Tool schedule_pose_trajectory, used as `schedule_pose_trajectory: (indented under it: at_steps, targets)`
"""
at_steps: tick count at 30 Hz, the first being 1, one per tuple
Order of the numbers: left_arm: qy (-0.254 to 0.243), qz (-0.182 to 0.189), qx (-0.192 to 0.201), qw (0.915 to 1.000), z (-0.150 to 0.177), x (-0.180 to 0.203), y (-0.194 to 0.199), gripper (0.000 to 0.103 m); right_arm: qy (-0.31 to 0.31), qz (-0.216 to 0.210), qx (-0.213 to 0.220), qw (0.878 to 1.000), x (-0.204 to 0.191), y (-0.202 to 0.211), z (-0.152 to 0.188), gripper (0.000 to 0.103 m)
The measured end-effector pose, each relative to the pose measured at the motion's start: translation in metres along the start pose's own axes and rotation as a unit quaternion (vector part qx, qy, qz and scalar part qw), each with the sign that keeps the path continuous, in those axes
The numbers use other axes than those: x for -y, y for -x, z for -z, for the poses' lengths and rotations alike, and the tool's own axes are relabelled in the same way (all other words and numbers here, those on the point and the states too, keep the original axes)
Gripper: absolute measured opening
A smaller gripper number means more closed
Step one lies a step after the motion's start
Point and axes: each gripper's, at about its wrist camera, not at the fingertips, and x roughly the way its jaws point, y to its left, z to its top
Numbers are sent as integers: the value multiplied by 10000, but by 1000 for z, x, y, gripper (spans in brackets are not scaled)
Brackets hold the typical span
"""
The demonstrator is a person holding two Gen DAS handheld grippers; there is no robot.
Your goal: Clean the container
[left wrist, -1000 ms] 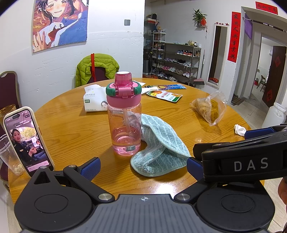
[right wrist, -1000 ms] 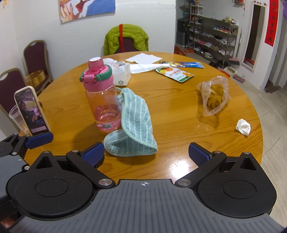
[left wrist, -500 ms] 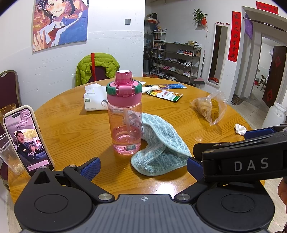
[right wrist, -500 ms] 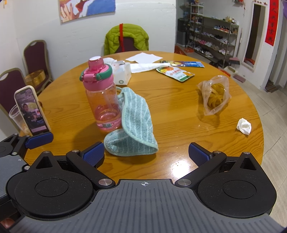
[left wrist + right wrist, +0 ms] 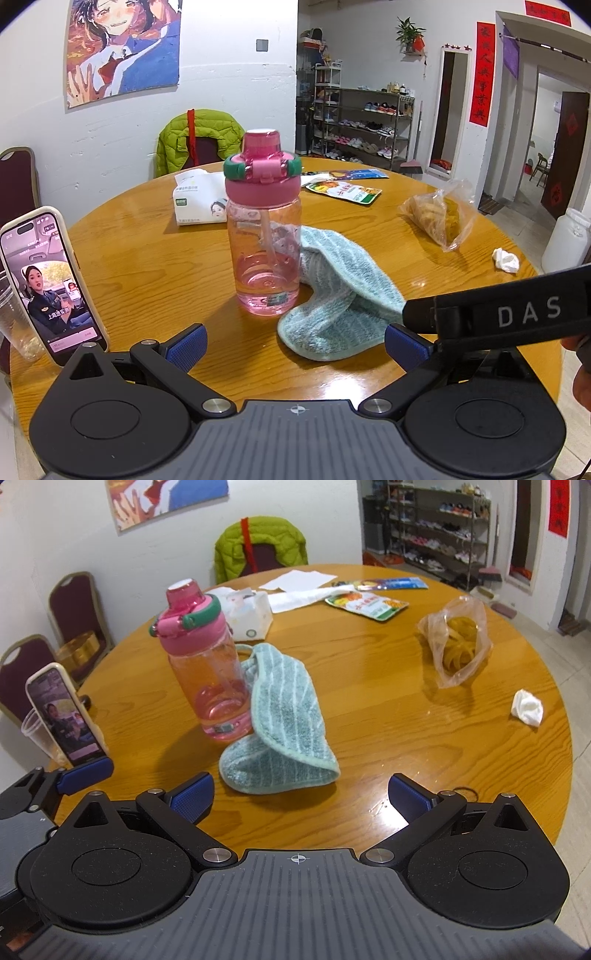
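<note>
Both claws are hanging low over the table edge with fingers spread apart, gripping nothing. The pink bottle is standing upright ahead of the left claw, lid on. The blue cloth is lying folded against it, just ahead of the right claw, probably ready for wiping.
</note>
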Motion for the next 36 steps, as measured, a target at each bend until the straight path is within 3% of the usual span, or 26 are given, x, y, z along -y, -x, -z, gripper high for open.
schedule_pose_trajectory:
  at_steps: [13, 18, 23, 30, 36]
  targets:
    - [48, 166, -351, 9992, 12, -12, -35, 102, -242, -275, -219, 9991, 10, -43, 11, 103]
    - [81, 90, -225, 9997, 12, -19, -43, 102, -510, -378, -293, 9976, 12, -58, 8, 103]
    - [-55, -24, -78, 10000, 13, -21, -52, 102, -731, -513, -134, 9959, 15, -69, 5, 103]
    - [92, 79, -531, 9985, 10, -31, -86, 102, -666, -484, 163, 9965, 11, -95, -6, 103]
    - [-44, 164, -536, 9984, 10, -36, -102, 102, -536, -384, 357, 9972, 9, -118, -16, 103]
